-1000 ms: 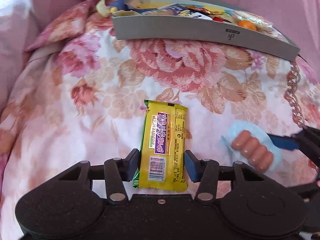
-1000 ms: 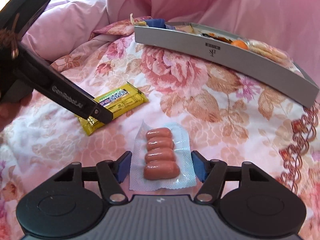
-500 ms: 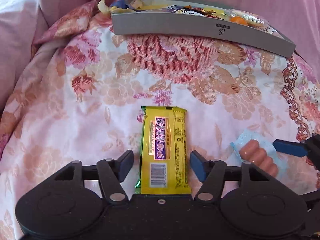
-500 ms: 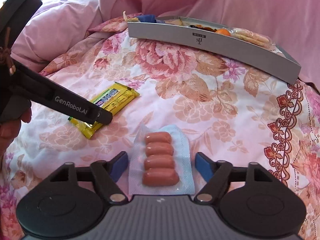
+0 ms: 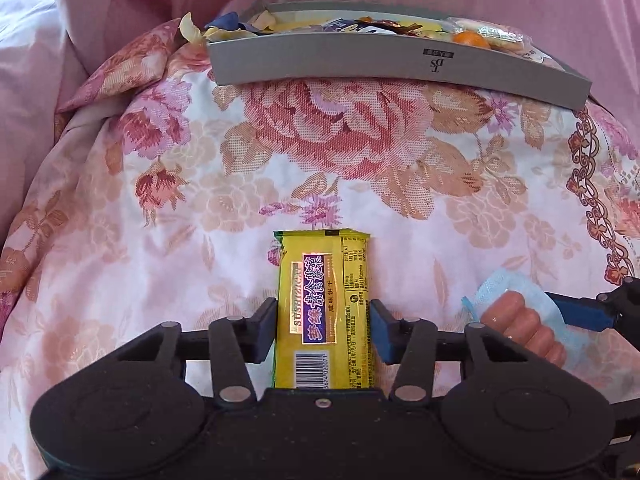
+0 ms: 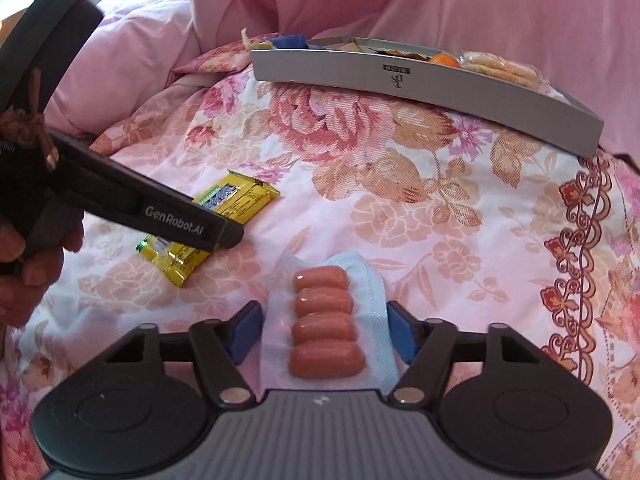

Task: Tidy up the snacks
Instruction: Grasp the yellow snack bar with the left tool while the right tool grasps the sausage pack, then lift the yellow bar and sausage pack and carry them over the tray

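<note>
A yellow biscuit bar [image 5: 324,308] lies on the floral bedspread between my left gripper's [image 5: 323,330] blue pads [image 5: 267,328], which press its two sides. It also shows in the right wrist view [image 6: 208,228], partly under the left gripper's finger [image 6: 168,220]. A clear pack of small sausages [image 6: 326,324] sits between my right gripper's [image 6: 322,332] pads, which touch its edges and bow them up. The pack also shows in the left wrist view [image 5: 520,324]. A grey snack tray [image 5: 400,60], also in the right wrist view [image 6: 420,76], stands at the far side of the bed, holding several snacks.
The bed is covered by a floral spread [image 5: 340,152], with pink bedding [image 6: 152,40] bunched behind and to the left of the tray. The tray holds biscuits [image 6: 500,66], an orange sweet [image 5: 470,40] and assorted wrappers.
Both grippers have closed in: the left pads now press the yellow bar, and the right pads now touch the sausage pack. Both had stood wider apart around them.
</note>
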The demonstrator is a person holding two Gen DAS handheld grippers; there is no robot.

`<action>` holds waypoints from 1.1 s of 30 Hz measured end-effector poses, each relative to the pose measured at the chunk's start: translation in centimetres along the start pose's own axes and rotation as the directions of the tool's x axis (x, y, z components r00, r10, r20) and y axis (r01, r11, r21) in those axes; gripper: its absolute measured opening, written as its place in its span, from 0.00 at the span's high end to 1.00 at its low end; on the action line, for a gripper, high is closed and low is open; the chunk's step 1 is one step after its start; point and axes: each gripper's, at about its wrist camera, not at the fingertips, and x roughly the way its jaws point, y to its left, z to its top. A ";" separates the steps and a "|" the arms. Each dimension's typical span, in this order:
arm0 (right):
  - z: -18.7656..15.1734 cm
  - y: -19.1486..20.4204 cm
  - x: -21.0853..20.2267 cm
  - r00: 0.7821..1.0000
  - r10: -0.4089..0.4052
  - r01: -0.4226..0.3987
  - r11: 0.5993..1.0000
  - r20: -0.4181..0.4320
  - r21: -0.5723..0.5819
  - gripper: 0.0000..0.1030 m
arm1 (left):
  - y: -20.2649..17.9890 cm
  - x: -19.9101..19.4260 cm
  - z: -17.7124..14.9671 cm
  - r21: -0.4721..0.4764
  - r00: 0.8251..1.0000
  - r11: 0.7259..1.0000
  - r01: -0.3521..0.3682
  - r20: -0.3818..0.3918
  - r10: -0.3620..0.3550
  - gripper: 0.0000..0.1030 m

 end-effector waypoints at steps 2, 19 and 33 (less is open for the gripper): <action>0.0 0.2 0.0 1.000 -0.006 0.006 1.000 -0.002 -0.007 0.35 | -0.1 -0.1 -0.1 0.003 1.000 1.000 -0.001 0.002 0.001 0.52; -1.0 4.7 -0.6 0.971 -0.187 0.234 0.873 0.148 -0.429 0.40 | -1.6 -1.8 -1.1 0.000 1.000 1.000 -0.015 0.025 0.015 0.52; -1.0 4.8 -0.9 0.923 -0.236 0.361 0.804 0.303 -0.473 0.40 | -1.4 -2.9 -0.8 -0.036 0.986 0.997 -0.063 0.151 0.067 0.52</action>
